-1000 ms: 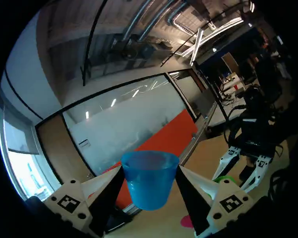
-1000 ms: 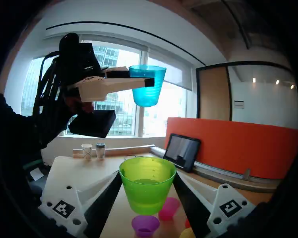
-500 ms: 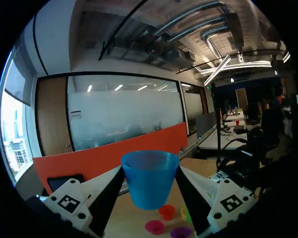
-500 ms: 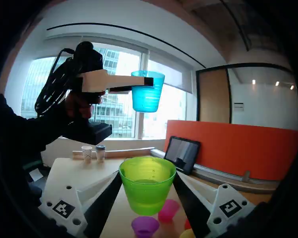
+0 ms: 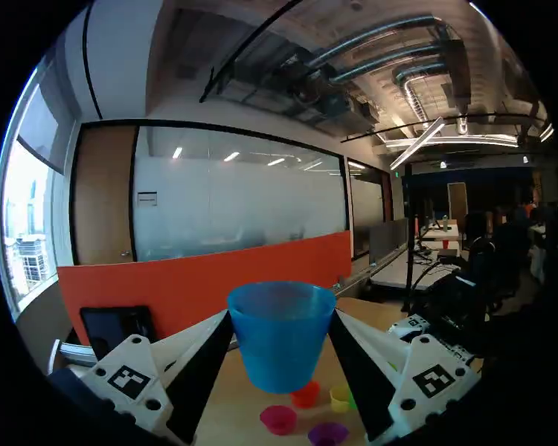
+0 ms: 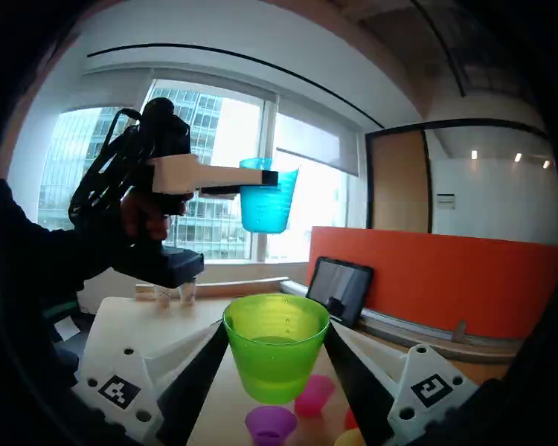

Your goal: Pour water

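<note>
My left gripper (image 5: 280, 349) is shut on a blue plastic cup (image 5: 281, 334), held upright in the air. From the right gripper view the same blue cup (image 6: 266, 197) hangs high at upper centre, level in the left gripper (image 6: 268, 186), with a hand behind it. My right gripper (image 6: 276, 360) is shut on a green translucent cup (image 6: 276, 346) that holds a little liquid at its bottom, upright above the table. The right gripper's white body (image 5: 420, 331) shows low at right in the left gripper view.
Small coloured cups sit on the wooden table: pink (image 5: 278, 418), purple (image 5: 328, 432), red (image 5: 306, 394), yellow (image 5: 341, 397). A dark tablet (image 6: 341, 286) leans by an orange partition (image 6: 457, 279). Two small cups (image 6: 173, 291) stand near the window at the far table edge.
The left gripper has levelled out from its tilt and come a little lower with the blue cup. The green cup in the right gripper has stayed still.
</note>
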